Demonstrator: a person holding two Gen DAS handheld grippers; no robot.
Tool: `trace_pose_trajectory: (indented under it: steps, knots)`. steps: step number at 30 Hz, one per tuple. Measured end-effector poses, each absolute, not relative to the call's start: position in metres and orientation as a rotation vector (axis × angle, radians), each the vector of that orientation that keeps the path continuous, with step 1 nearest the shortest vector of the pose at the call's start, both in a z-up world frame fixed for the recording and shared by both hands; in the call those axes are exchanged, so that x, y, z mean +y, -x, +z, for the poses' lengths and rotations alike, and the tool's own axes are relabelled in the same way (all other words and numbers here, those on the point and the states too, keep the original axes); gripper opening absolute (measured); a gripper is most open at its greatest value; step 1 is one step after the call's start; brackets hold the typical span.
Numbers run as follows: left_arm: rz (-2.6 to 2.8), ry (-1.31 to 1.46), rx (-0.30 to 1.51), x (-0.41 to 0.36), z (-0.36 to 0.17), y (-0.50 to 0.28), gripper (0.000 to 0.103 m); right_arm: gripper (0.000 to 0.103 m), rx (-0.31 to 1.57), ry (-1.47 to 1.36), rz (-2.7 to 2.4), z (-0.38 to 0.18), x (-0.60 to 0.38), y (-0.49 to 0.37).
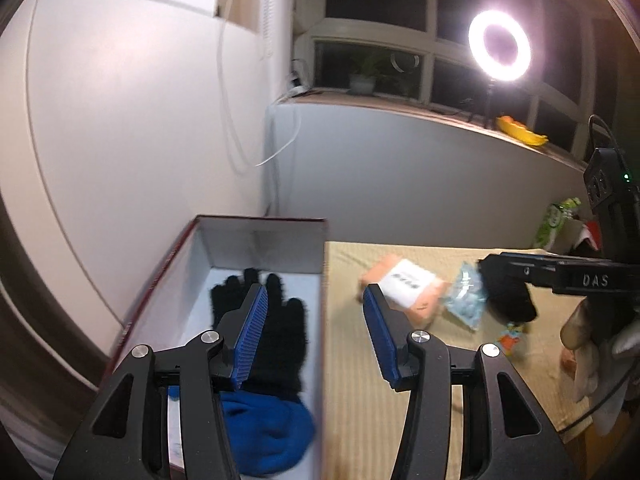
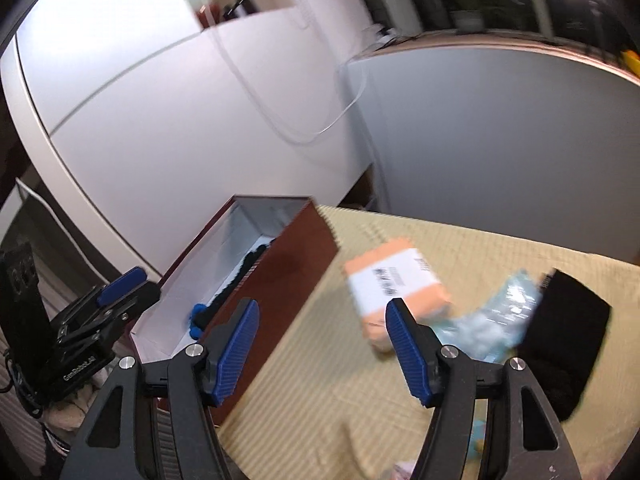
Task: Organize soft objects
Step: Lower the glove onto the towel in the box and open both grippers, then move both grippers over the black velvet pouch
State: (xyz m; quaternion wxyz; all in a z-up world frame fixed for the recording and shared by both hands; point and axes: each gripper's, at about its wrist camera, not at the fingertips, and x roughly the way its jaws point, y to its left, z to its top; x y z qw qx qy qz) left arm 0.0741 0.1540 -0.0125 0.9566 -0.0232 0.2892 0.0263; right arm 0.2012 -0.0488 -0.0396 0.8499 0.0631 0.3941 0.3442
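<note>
My left claw (image 1: 314, 300) stands about half open with nothing between its blue pads, hovering over the near right wall of the red box (image 1: 160, 276). My right claw (image 2: 322, 320) is likewise parted and empty, poised above the counter (image 2: 320, 380) just right of that box.

Inside the box, a black glove (image 1: 276, 320) lies flat on the white bottom with its fingers pointing to the far end, and a blue knitted thing (image 1: 272, 432) sits at the near end, touching the glove's cuff.

To the right of the box, on the counter's beige cloth, lies an orange packet with a white label (image 2: 394, 286), a little apart from the box wall. Just beyond it, farther from the box, is a pale blue crinkly bag (image 2: 492, 320), touching the packet. Farther still from the box lies another black fabric piece (image 2: 568, 344), which overlaps the bag's edge.

From my right wrist, the left claw shows at the box's near left side.
</note>
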Motion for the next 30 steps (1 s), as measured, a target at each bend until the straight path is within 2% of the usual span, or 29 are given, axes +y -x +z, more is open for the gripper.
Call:
trace_pose_trajectory:
  steps: [4, 16, 30]
  knots:
    - [0.006, 0.025, 0.57, 0.132, -0.01, -0.07, 0.056, 0.062, 0.788, -0.146, 0.67, -0.035, -0.088, -0.194]
    - [-0.11, 0.0, 0.574, 0.073, -0.013, -0.075, 0.056, 0.063, 0.754, -0.055, 0.482, -0.03, -0.174, -0.176]
    - [-0.24, -0.017, 0.657, 0.004, -0.029, -0.11, 0.056, 0.064, 0.751, 0.011, 0.349, -0.035, -0.228, -0.17]
